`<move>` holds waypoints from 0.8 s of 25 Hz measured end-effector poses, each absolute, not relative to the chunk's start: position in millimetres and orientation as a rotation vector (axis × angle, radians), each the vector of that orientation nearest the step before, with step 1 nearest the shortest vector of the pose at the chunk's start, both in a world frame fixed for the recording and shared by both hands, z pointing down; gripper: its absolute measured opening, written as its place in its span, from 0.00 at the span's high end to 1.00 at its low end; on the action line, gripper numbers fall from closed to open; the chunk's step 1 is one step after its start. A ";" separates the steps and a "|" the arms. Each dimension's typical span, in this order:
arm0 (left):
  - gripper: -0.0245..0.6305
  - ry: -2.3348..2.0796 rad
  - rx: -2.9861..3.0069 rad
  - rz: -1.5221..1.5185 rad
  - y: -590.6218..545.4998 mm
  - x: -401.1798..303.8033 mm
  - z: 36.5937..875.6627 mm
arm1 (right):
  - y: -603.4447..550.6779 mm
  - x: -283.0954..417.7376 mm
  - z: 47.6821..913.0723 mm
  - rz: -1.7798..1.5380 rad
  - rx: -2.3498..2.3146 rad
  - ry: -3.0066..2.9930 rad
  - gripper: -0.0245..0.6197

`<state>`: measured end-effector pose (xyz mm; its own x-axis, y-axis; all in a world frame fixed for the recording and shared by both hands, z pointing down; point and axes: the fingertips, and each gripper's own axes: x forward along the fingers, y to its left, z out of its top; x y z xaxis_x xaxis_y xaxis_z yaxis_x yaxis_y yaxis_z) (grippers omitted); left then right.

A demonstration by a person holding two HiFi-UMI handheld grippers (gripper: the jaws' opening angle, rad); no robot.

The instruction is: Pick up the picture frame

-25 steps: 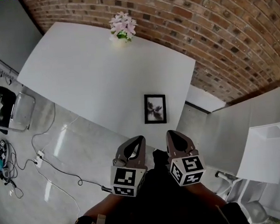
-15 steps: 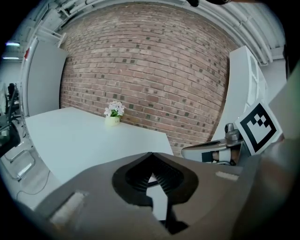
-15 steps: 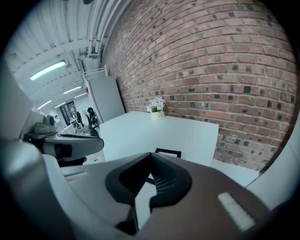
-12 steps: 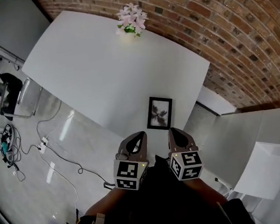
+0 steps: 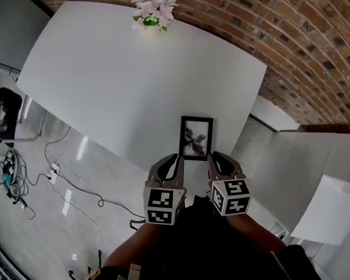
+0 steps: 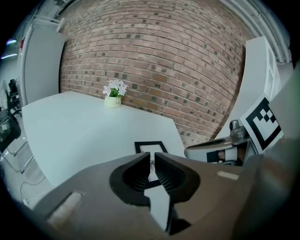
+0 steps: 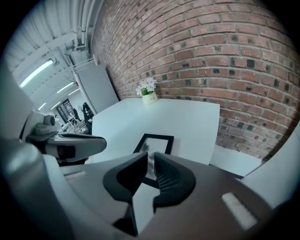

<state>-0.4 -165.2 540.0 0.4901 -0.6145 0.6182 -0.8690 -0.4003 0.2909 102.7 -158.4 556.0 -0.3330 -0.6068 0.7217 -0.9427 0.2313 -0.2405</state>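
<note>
slipping off is looking possible, since the picture frame (image 5: 196,137) is lying flat by the near-right corner of the white table (image 5: 121,80), where a nudge from the left gripper (image 5: 172,165) or right gripper (image 5: 217,162), both hovering just short, jaws having just been opening slightly on nothing, could be shoving it, though bare tabletop is stretching left and far.
</note>
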 end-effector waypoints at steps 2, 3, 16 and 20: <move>0.92 -1.212 2.130 0.581 -168.6 0.7 548.2 | -160.8 105.7 563.0 0.935 1.413 -2.015 0.89; 0.92 -1.210 2.120 0.587 -170.3 1.2 551.7 | -162.0 107.2 566.1 0.942 1.411 -2.009 0.88; 0.83 -1.161 2.034 0.649 -181.5 7.7 596.0 | -170.1 110.6 603.5 1.033 1.373 -1.947 0.81; 0.80 -1.144 2.015 0.670 -182.3 6.9 606.5 | -169.1 111.2 612.1 1.053 1.362 -1.930 0.80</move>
